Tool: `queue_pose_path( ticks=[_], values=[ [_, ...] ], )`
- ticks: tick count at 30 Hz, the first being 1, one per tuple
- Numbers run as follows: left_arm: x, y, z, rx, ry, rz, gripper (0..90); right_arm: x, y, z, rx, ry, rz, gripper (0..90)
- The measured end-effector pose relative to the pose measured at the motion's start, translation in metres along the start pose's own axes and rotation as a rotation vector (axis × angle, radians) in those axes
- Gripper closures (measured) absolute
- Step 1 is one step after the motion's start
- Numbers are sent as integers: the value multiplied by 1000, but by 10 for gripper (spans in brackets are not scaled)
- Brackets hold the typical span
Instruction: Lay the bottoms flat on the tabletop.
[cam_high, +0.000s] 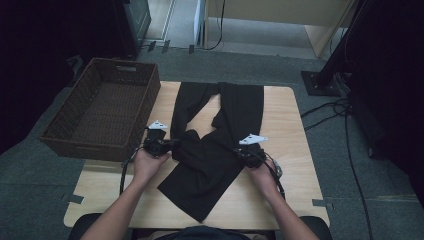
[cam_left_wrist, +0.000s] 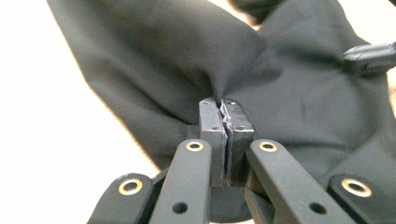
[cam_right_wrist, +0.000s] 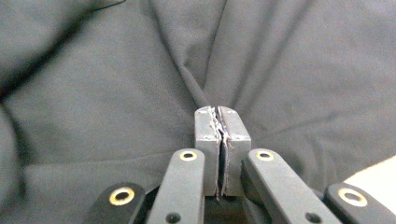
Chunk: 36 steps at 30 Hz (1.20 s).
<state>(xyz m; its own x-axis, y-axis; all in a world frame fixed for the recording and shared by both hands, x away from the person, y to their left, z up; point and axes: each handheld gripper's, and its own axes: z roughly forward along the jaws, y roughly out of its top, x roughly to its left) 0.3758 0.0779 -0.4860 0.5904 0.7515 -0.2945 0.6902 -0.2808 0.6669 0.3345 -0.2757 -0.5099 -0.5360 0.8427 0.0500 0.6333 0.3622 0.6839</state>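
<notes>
Closest to the camera in the left gripper view, the left hand-held gripper (cam_left_wrist: 223, 112) has its black jaws pressed together with a thin fold of the black trousers (cam_left_wrist: 261, 88) pinched between the pads, the cloth rising from the nip in a small peak. The right hand-held gripper (cam_right_wrist: 221, 122) is closed in the same way, a crease of the same dark fabric caught between its pads and radiating wrinkles away from them. From the high view, the trousers (cam_high: 210, 155) lie spread on the wooden counter (cam_high: 285, 130), legs running away from the person and the body of the garment folded at an angle toward the near edge; the left hand-held gripper (cam_high: 167, 146) bites the cloth at its left edge, the right hand-held gripper (cam_high: 240, 152) at its right edge, so the garment lies between the two. A brown wicker basket (cam_high: 60, 137) stands at the counter's far left, just beside the left hand. The fabric looks light, thin and wholly limp, likely to sag and slide wherever unsupported, so holds at opposite edges near a fold seem the sensible places, keeping the cloth taut between them.
</notes>
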Motion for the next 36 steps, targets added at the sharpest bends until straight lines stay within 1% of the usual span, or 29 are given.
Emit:
queue_pose_path(
  ticks=[1, 2, 3, 4, 5, 6, 7, 8, 9, 10, 11, 12, 14, 16, 18, 19, 21, 22, 24, 25, 27, 29, 30, 31, 32, 33, 34, 36],
  values=[
    [2, -2, -3, 12, 8, -10, 886, -7, 0, -3, 16, -7, 13, 879],
    [4, -4, -5, 23, 18, -8, 886, -13, -1, -6, 34, -21, 18, 879],
    [5, -6, -6, 32, 27, -5, 885, -20, -3, -9, 39, -33, 17, 879],
    [7, -9, -7, 41, 43, -7, 883, -26, -5, -11, 41, -34, 25, 877],
    [7, -10, -8, 39, 52, -16, 878, -34, -8, -15, 39, -37, 57, 875],
    [8, -11, -8, 39, 52, -23, 866, -41, -11, -16, 29, -31, 71, 870],
    [8, -11, -8, 32, 47, -30, 833, -45, -13, -18, 23, -17, 99, 864],
    [8, -11, -8, 32, 47, -30, 800, -47, -14, -18, 11, -13, 107, 851],
    [5, -9, -10, -1, 15, -33, 760, -48, -15, -18, 7, -3, 124, 828],
    [2, -7, -12, -17, 11, -27, 734, -47, -14, -17, 0, -6, 115, 799],
    [-2, -5, -13, -30, 7, -12, 715, -44, -13, -17, 4, -14, 106, 769],
    [-6, -3, -15, -39, 8, 2, 697, -42, -13, -16, 1, -23, 87, 750],
    [-14, -1, -15, -48, -5, 24, 669, -37, -11, -14, 3, -46, 56, 720],
    [-25, 1, -13, -50, -28, 48, 652, -34, -10, -12, -1, -56, 49, 707],
    [-31, 1, -8, -40, -59, 52, 633, -32, -9, -10, -11, -56, 49, 697],
    [-35, 0, -2, -28, -76, 55, 618, -31, -8, -9, -11, -56, 50, 693],
    [-41, -2, 8, 5, -94, 65, 587, -29, -7, -6, -24, -59, 44, 688],
    [-44, -4, 12, 23, -98, 69, 576, -27, -7, -5, -25, -58, 45, 688],
    [-50, -8, 18, 40, -110, 80, 562, -25, -6, -3, -32, -58, 42, 687],
    [-53, -10, 22, 54, -103, 96, 556, -25, -5, -3, -35, -56, 38, 686],
    [-56, -13, 27, 70, -100, 111, 542, -23, -5, -1, -44, -58, 40, 684],
    [-56, -16, 32, 87, -94, 118, 539, -23, -4, 1, -51, -56, 35, 683],
    [-56, -18, 34, 91, -102, 116, 538, -23, -3, 1, -52, -56, 37, 682],
    [-55, -23, 35, 60, -121, 104, 535, -23, -3, 2, -54, -56, 33, 679],
    [-55, -26, 35, 45, -127, 98, 549, -23, -3, 3, -59, -55, 30, 676],
    [-55, -28, 35, 40, -129, 107, 595, -22, -3, 4, -64, -55, 32, 675],
    [-56, -29, 34, 44, -123, 122, 655, -22, -2, 4, -65, -56, 35, 675],
    [-56, -30, 34, 52, -122, 146, 798, -23, -2, 5, -64, -53, 32, 675]
  ],
)
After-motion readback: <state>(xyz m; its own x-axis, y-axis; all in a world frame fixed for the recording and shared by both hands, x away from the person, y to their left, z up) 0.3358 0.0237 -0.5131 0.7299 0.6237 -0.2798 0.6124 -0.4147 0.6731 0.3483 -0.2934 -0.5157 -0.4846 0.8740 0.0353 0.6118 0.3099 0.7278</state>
